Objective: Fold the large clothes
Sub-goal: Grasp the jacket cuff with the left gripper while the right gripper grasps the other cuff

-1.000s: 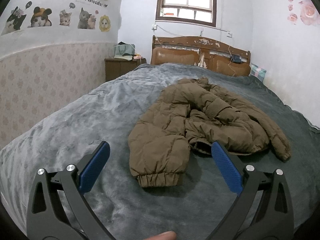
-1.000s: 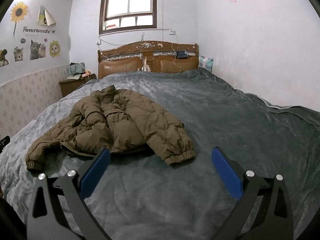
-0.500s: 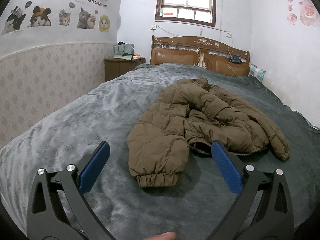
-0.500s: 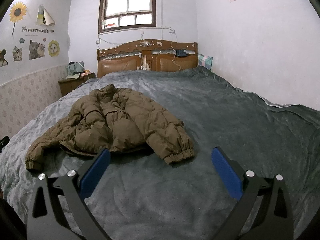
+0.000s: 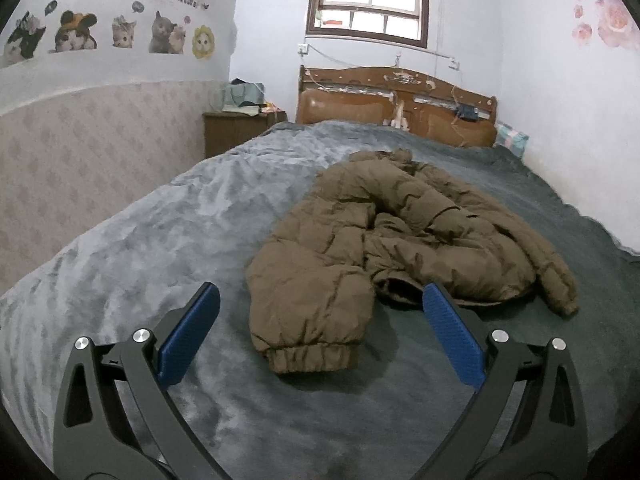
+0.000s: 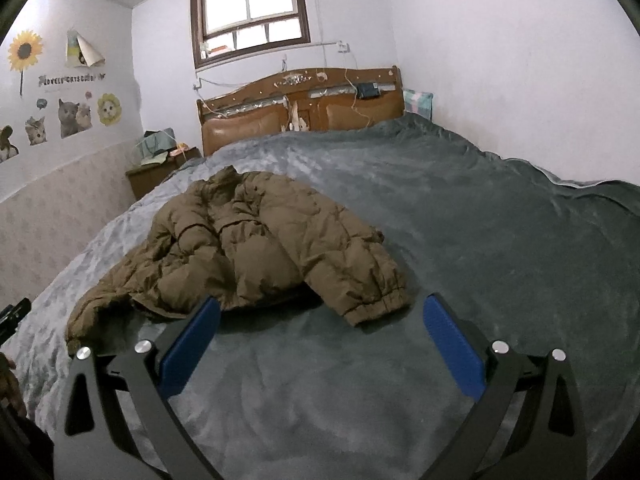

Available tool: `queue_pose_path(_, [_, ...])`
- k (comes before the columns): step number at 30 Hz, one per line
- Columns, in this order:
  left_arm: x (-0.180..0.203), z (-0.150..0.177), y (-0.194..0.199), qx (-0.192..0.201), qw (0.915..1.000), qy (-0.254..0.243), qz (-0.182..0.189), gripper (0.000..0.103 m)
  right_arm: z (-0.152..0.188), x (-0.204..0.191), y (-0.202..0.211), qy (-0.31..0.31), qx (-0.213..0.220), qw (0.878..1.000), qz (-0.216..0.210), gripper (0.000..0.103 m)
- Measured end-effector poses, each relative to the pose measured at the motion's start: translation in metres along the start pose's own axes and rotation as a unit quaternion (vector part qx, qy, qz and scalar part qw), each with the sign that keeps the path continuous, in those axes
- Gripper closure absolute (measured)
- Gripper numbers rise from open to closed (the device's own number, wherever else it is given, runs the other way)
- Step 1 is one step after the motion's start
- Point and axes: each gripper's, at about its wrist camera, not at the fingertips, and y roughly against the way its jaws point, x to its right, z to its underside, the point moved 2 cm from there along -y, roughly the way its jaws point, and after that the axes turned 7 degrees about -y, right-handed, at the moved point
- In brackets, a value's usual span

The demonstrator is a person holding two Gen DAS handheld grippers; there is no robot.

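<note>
A brown puffer jacket [image 5: 384,240] lies crumpled on the grey-blue blanket of a bed [image 5: 168,240]. One sleeve cuff [image 5: 312,358] points toward my left gripper [image 5: 320,308], which is open and empty just short of it. In the right wrist view the jacket [image 6: 248,252] lies left of centre, its other sleeve cuff [image 6: 376,304] near my right gripper [image 6: 320,320], which is open and empty above the blanket [image 6: 500,232].
A wooden headboard [image 5: 396,108] stands at the far end under a window. A bedside cabinet [image 5: 236,130] with bags stands at the back left. Walls run close along both bed sides.
The right gripper has tilted and moved a little closer to the jacket. The left view is nearly the same. Both stay open.
</note>
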Motion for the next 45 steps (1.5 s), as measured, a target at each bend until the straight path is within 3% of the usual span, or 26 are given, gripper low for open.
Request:
queue_pose_path(4, [-0.004, 0.000, -0.016, -0.022, 0.9998, 0.004, -0.001, 0.003, -0.002, -0.002, -0.027, 0.020, -0.023, 0.999, 0.010, 0.002])
queue_pose_path(8, [-0.007, -0.003, -0.038, -0.040, 0.9988, -0.011, -0.027, 0.003, -0.005, 0.000, -0.067, 0.021, -0.061, 0.998, 0.010, 0.002])
queue_pose_path(13, [-0.008, 0.002, -0.060, -0.068, 0.9963, -0.026, -0.045, 0.003, -0.009, 0.010, -0.115, 0.045, -0.076, 0.995, 0.043, 0.002])
queue_pose_path(17, [-0.006, 0.010, -0.092, -0.110, 0.9907, -0.047, -0.065, 0.003, -0.009, 0.025, -0.154, 0.018, -0.109, 0.993, 0.044, 0.002])
queue_pose_path(20, [-0.007, 0.019, -0.115, -0.146, 0.9844, -0.062, -0.077, 0.009, -0.001, 0.027, -0.179, 0.020, -0.138, 0.989, 0.047, 0.002])
queue_pose_path(25, [-0.014, 0.027, -0.141, -0.182, 0.9772, -0.067, -0.088, 0.010, 0.020, 0.024, -0.218, 0.056, -0.180, 0.980, 0.065, 0.002])
queue_pose_path(26, [-0.015, 0.029, -0.147, -0.190, 0.9757, -0.068, -0.085, 0.012, 0.023, 0.025, -0.225, 0.063, -0.187, 0.978, 0.073, 0.002])
queue_pose_path(29, [-0.014, 0.034, -0.161, -0.213, 0.9727, -0.064, -0.065, 0.034, 0.031, 0.027, -0.246, 0.085, -0.197, 0.972, 0.097, 0.002])
queue_pose_path(30, [-0.012, 0.036, -0.165, -0.218, 0.9719, -0.065, -0.060, 0.049, 0.032, 0.028, -0.250, 0.089, -0.197, 0.971, 0.100, 0.003])
queue_pose_path(31, [-0.011, 0.038, -0.170, -0.225, 0.9700, -0.071, -0.057, 0.060, 0.032, 0.030, -0.254, 0.089, -0.199, 0.971, 0.102, 0.014])
queue_pose_path(32, [-0.011, 0.039, -0.174, -0.228, 0.9690, -0.075, -0.058, 0.064, 0.031, 0.035, -0.256, 0.079, -0.199, 0.972, 0.099, 0.025])
queue_pose_path(34, [-0.010, 0.038, -0.175, -0.229, 0.9687, -0.076, -0.059, 0.080, 0.026, 0.044, -0.258, 0.048, -0.207, 0.973, 0.087, 0.056])
queue_pose_path(36, [-0.015, 0.036, -0.177, -0.227, 0.9689, -0.071, -0.068, 0.087, 0.014, 0.059, -0.250, 0.016, -0.189, 0.978, 0.086, 0.080])
queue_pose_path(42, [-0.059, 0.019, -0.162, -0.193, 0.9723, -0.012, -0.131, 0.095, -0.030, 0.113, -0.185, -0.063, -0.096, 0.985, 0.127, 0.087])
queue_pose_path(45, [-0.073, 0.007, -0.151, -0.173, 0.9734, -0.022, -0.149, 0.096, -0.040, 0.132, -0.155, -0.059, -0.073, 0.984, 0.150, 0.087])
